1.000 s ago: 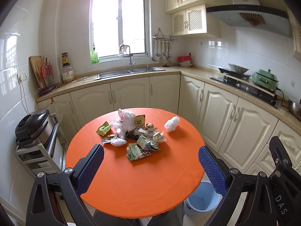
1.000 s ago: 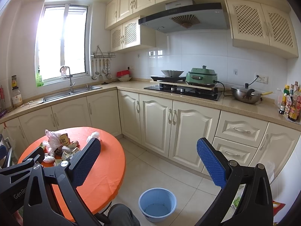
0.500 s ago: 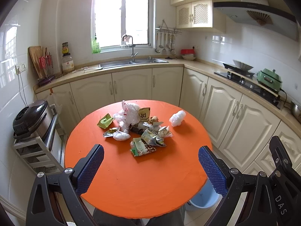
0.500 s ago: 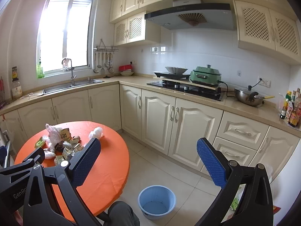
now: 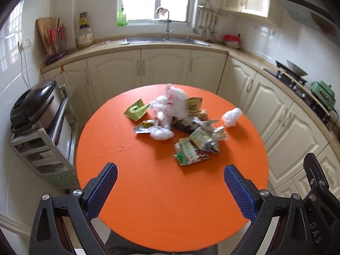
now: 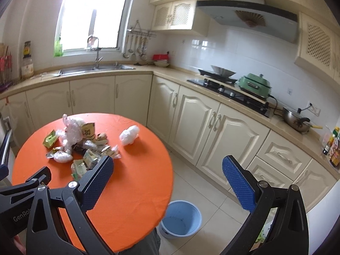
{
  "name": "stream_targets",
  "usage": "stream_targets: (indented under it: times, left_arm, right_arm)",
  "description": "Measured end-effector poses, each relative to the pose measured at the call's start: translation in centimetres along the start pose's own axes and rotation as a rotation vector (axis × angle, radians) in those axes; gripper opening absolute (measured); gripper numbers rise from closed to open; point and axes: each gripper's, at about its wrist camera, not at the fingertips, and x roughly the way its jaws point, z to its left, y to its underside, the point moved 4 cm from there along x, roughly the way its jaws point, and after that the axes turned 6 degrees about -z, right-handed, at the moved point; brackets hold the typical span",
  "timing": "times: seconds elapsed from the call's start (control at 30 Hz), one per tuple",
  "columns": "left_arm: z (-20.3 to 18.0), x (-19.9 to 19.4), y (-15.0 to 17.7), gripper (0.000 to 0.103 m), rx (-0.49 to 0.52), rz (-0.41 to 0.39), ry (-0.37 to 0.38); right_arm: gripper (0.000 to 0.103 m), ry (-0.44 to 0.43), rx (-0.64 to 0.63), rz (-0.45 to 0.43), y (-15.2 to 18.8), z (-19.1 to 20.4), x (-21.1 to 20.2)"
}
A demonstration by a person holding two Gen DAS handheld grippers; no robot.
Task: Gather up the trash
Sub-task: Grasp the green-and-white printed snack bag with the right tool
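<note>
- Blue bucket (image 6: 180, 218) on the floor beside the table (image 6: 131, 182): nothing inside but dark specks.
- Wrappers (image 5: 191, 148) lie piled on the table.
- Left gripper (image 5: 170, 189) and right gripper (image 6: 167, 182): fingers spread, holding nothing.

Kitchen, daylight from a bright window (image 6: 89, 19) above the steel sink (image 6: 95, 69). Cream cabinets (image 6: 91, 97) run in an L under a beige counter (image 6: 174, 72); matching wall cupboards (image 6: 174, 14) above. White tiled walls (image 6: 244, 48). Range hood (image 6: 246, 17) over the black hob (image 6: 229, 87); a green pot (image 6: 255, 85) sits on it. Pale tiled floor (image 6: 191, 189). Round table with orange cloth (image 5: 170, 201) at centre. Metal rack (image 5: 42, 148) by the left wall carries a dark cooker (image 5: 31, 104).
</note>
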Motion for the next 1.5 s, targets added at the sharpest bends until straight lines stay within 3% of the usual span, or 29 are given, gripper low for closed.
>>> stream_targets:
  times: [0.43,0.77,1.0,1.07,1.2,1.23,1.5]
  left_arm:
    - [8.4,8.1,-3.1,0.097,-0.113,0.171,-0.09]
    - [13.2,14.1,-3.0,0.097,-0.106,0.265,-0.107]
    - [14.3,17.3,-2.5,0.097,-0.113,0.313,-0.086]
    - [14.2,17.9,-2.3,0.096,-0.118,0.326,-0.087]
    - [13.9,19.0,-2.1,0.097,-0.126,0.34,-0.088]
    - [13.8,19.1,-2.0,0.097,-0.123,0.341,-0.084]
    - [10.8,18.6,-2.1,0.097,-0.069,0.33,-0.056]
  right_arm:
    - [0.103,-0.207,-0.132,0.221,2.1,11.8,8.2]
    - [0.102,-0.381,-0.083,0.46,6.0,17.2,14.6]
    - [0.1,-0.369,-0.072,0.566,8.6,19.5,18.7]
    - [0.089,-0.374,-0.085,0.595,9.4,20.0,19.3]
    - [0.081,-0.387,-0.092,0.565,9.3,19.8,18.7]
    - [0.071,-0.388,-0.093,0.558,9.2,19.7,18.6]
    - [0.067,-0.46,-0.062,0.536,9.4,18.0,16.9]
